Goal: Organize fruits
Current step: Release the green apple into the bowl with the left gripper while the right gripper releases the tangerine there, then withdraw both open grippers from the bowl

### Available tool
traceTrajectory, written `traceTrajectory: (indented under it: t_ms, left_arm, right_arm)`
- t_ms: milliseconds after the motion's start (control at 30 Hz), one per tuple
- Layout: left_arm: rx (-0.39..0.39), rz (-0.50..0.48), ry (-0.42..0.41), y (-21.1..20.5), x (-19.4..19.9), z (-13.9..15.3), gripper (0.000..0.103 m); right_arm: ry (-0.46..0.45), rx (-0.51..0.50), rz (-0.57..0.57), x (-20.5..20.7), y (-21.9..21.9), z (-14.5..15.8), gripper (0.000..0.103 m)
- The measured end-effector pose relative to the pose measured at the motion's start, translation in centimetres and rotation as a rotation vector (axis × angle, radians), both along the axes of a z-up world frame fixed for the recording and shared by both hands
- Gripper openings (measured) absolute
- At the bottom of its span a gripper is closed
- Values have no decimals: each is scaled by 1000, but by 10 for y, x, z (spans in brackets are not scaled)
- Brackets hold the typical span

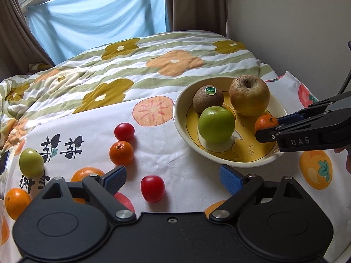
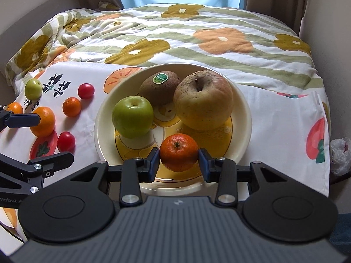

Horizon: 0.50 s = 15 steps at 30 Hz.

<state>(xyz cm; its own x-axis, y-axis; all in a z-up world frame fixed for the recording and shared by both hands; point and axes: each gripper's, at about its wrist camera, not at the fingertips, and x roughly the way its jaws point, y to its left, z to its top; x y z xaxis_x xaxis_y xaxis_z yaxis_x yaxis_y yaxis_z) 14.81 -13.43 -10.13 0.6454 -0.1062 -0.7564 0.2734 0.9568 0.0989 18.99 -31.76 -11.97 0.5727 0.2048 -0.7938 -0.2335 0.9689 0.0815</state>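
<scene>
From the left wrist camera, the left tool hangs over the white printed cloth on the bed, its blue pads spread wide with nothing between them. A red cherry tomato lies on the cloth just ahead of the gap. Farther off sit a small mandarin and a second red tomato, near each other; at the left edge lie a small green apple and two oranges. To the right stands the cream bowl with a yellow bottom, holding a kiwi with a green sticker, a large yellowish apple and a green apple. The right tool reaches in over the bowl's right rim, pinching a small tangerine.

From the right wrist camera, the right tool is pressed on the tangerine — one pad touching each side — low over the near part of the bowl. Behind it lie the green apple, the kiwi and the large apple, the last two touching. Left of the bowl, the loose fruit lies on the cloth — and the left tool is open above it.
</scene>
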Motion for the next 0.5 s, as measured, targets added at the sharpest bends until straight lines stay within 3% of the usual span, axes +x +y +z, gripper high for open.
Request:
traceTrajectory:
  t_ms: [133,200,267,500]
  left_arm:
    - [9,4,-5,1,-3,1,94]
    - [7,5,-9,2,-4,3,94]
    - [6,7,-13,1,-6,5,94]
    - [6,7,-26,-2,-15,11,94]
  right_arm:
    - [-22,-7,10,-3,2,1,57]
    - [-40,-19,9,-6,1,3,90]
    - [-69,-29,-21,-11,-3,7,103]
    - [-85,-22,-69,-22,-17,17,103]
